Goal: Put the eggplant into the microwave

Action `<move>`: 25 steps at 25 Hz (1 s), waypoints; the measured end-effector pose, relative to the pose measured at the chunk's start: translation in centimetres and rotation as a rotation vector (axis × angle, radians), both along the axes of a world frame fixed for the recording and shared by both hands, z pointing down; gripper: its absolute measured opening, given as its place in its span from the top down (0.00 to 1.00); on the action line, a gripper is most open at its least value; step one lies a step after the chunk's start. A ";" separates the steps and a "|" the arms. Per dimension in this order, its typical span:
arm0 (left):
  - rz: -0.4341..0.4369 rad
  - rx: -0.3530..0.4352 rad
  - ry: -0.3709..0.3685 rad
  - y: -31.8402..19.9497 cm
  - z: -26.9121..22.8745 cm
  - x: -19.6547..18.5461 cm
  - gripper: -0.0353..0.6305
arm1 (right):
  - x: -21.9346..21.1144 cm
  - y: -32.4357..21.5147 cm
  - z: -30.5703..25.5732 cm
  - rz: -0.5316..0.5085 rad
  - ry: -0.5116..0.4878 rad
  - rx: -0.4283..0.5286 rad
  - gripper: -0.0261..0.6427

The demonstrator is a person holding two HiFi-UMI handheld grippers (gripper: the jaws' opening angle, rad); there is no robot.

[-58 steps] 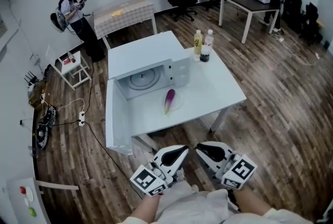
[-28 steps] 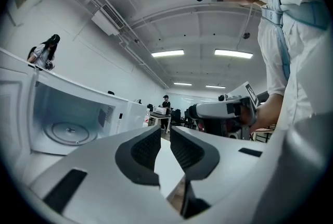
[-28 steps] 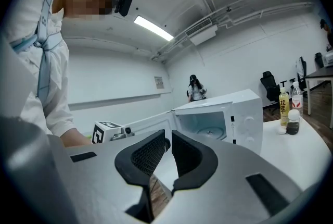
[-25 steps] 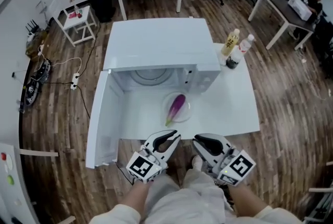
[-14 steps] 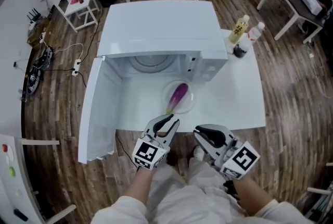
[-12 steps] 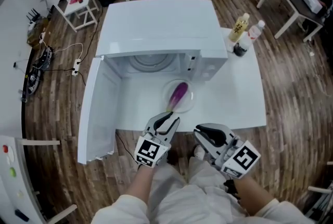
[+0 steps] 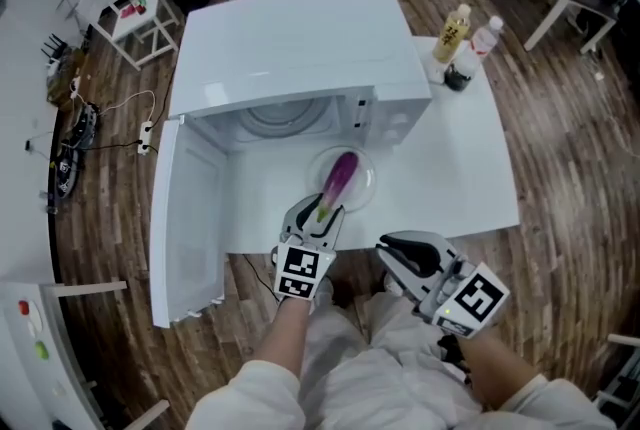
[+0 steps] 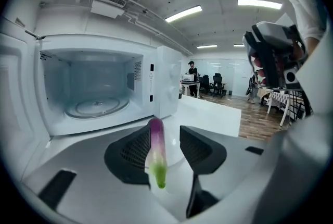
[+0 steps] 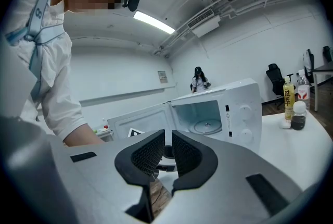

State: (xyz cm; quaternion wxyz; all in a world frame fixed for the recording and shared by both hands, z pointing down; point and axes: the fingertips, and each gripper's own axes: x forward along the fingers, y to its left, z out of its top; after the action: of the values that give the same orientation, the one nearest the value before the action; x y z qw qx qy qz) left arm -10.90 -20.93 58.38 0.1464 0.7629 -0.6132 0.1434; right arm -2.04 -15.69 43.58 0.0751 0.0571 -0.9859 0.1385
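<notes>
A purple eggplant [image 7: 339, 176] with a green stem end lies on a clear plate [image 7: 366, 180] in front of the white microwave [image 7: 300, 48]. The microwave's door [image 7: 185, 208] hangs open to the left, showing the glass turntable [image 7: 285, 118]. My left gripper [image 7: 322, 210] is at the stem end. In the left gripper view the eggplant [image 8: 155, 145] lies between the jaws of that gripper [image 8: 165, 134], close to the left one. The jaws have just been opening and do not press on it. My right gripper [image 7: 392, 244] hovers off the table's front edge, shut and empty [image 9: 168, 137].
Two bottles [image 7: 452, 33] [image 7: 482, 38] and a dark cup [image 7: 458, 78] stand at the far right corner of the white table [image 7: 450, 168]. People, chairs and other tables are farther off in the room. Cables lie on the wood floor at left.
My left gripper has moved forward and down over the table edge to the eggplant's stem end, and its jaws have spread. The right gripper has barely moved.
</notes>
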 end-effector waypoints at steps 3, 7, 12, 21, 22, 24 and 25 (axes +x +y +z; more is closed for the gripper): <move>-0.014 -0.047 -0.005 -0.4 1.2 -0.4 0.70 | 0.1 -0.3 0.2 0.016 0.000 -0.004 0.89; -0.019 -0.138 -0.054 -0.2 3.2 -0.5 0.70 | 0.0 -0.5 0.3 0.033 -0.005 -0.011 0.89; -0.020 -0.221 -0.118 0.5 5.4 -0.7 0.73 | 0.0 -0.4 0.5 0.040 -0.002 -0.017 0.89; -0.028 -0.289 -0.129 1.3 7.0 -1.2 0.76 | -0.5 -0.7 0.7 0.053 -0.005 -0.013 0.89; -0.028 -0.285 -0.118 1.4 7.0 -1.2 0.76 | -0.5 -0.8 0.6 0.057 -0.008 -0.014 0.89; -0.026 -0.267 -0.098 1.4 6.6 -1.2 0.77 | -0.5 -1.0 0.6 0.056 -0.005 -0.008 0.89; -0.026 -0.258 -0.087 1.4 6.4 -1.3 0.77 | -0.5 -1.0 0.7 0.053 0.001 -0.005 0.89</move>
State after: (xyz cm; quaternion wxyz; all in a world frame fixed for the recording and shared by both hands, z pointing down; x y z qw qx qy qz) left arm -12.15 -19.54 64.74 0.2182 0.7228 -0.6053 0.2522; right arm -2.58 -16.68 44.27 0.0719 0.0830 -0.9836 0.1429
